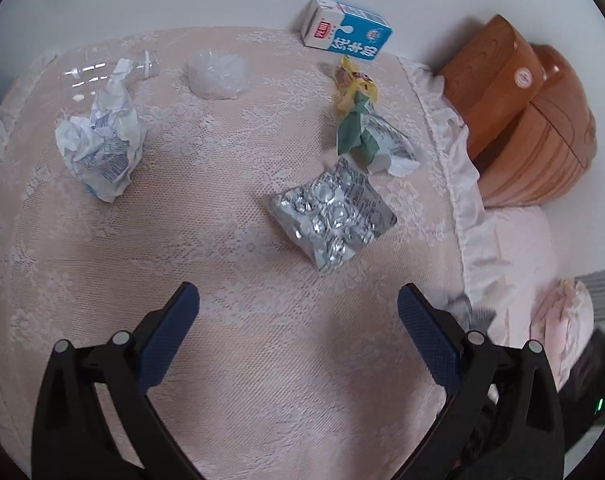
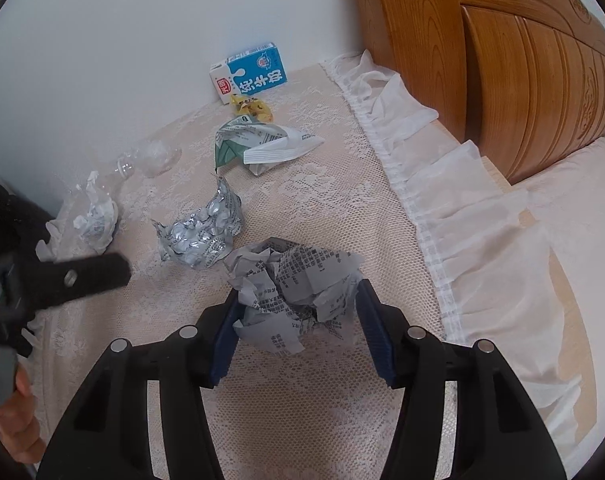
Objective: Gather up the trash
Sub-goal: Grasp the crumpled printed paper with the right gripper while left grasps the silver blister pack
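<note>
- The right claw [image 2: 298, 312] is pinching a crumpled ball of printed grey paper [image 2: 294, 284] between its blue ribbed pads, just above the lace-covered table [image 2: 302, 420].
- The left claw [image 1: 298, 320] is hanging spread wide with nothing between its textured blue pads, over the near part of the table [image 1: 242, 360].
- A flattened silver foil blister pack [image 1: 330, 216], bumpy and creased, is lying near the middle of the table, just beyond the held paper in the right wrist view [image 2: 200, 236].
- A crumpled green-and-white wrapper [image 1: 366, 136] is sitting behind the foil toward the far right edge, touching a small yellow wrapper [image 1: 352, 80].
- A blue-and-white milk carton [image 1: 346, 30], boxy and smooth, is leaning against the wall at the far edge.
- A crushed white printed paper wad [image 1: 102, 144] is resting near the left edge, with a clear plastic bottle [image 1: 142, 64] lying just behind it.
- A scrunched translucent plastic lump [image 1: 218, 74] is sitting near the far edge.
- A white ruffled fringe [image 2: 442, 208] is draping over the table's right edge, beside a curved, grained wooden headboard [image 2: 502, 60].
</note>
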Tool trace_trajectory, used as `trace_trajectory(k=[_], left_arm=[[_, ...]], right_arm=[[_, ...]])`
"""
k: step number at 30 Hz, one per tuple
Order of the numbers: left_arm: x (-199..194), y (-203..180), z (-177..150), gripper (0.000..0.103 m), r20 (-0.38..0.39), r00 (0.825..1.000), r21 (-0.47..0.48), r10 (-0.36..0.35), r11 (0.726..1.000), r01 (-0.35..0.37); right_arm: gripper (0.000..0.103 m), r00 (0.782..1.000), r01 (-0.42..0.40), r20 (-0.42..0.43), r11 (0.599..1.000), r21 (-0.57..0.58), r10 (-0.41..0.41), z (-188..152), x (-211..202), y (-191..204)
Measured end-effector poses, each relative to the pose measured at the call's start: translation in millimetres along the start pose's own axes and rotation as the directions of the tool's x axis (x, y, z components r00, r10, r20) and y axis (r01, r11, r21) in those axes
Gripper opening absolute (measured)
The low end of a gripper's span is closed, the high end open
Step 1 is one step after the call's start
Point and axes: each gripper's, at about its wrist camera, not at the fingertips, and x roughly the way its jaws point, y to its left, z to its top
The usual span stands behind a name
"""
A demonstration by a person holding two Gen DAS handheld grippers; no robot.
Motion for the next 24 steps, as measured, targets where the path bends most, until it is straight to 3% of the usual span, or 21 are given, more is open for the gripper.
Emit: trace_trajectory(k=[5,12,16,17,19,24], left_arm=[[27,-12,25,0.095,-0.025,0.999,-0.181,0.032,0.983,-0.036],[56,-28,44,0.095,-0.047,0.99,-0.29,0.134,0.946,-0.142],[73,-38,49,0.095,-0.086,0.981,-0.277,0.171,0.942,-0.188],[76,-41,49,0.092,-0.09,0.98,-0.258,0.177,0.946,-0.195],[80,-46,50,0.078,-0.09,0.976,-0.223,0.196,0.951,-0.212],[75,-48,43,0.071,-0.065,0.982,-0.192,0.177,0.964,-0.186]], right_arm=[[0.056,1.0,-0.013,0.024,1.0,0.026,0.013,-10,-19,-13],[0.056,0.999,-0.037,0.018,0.997,0.071,0.036,-21,-27,-32],[0.056,0.999,-0.047,0.017,0.995,0.084,0.045,-25,-31,-37],[0.056,0.999,-0.049,0.017,0.995,0.085,0.048,-26,-31,-38],[0.056,0.999,-0.051,0.017,0.995,0.087,0.05,-27,-33,-39],[0.056,0.998,-0.055,0.014,0.994,0.094,0.054,-30,-34,-39]])
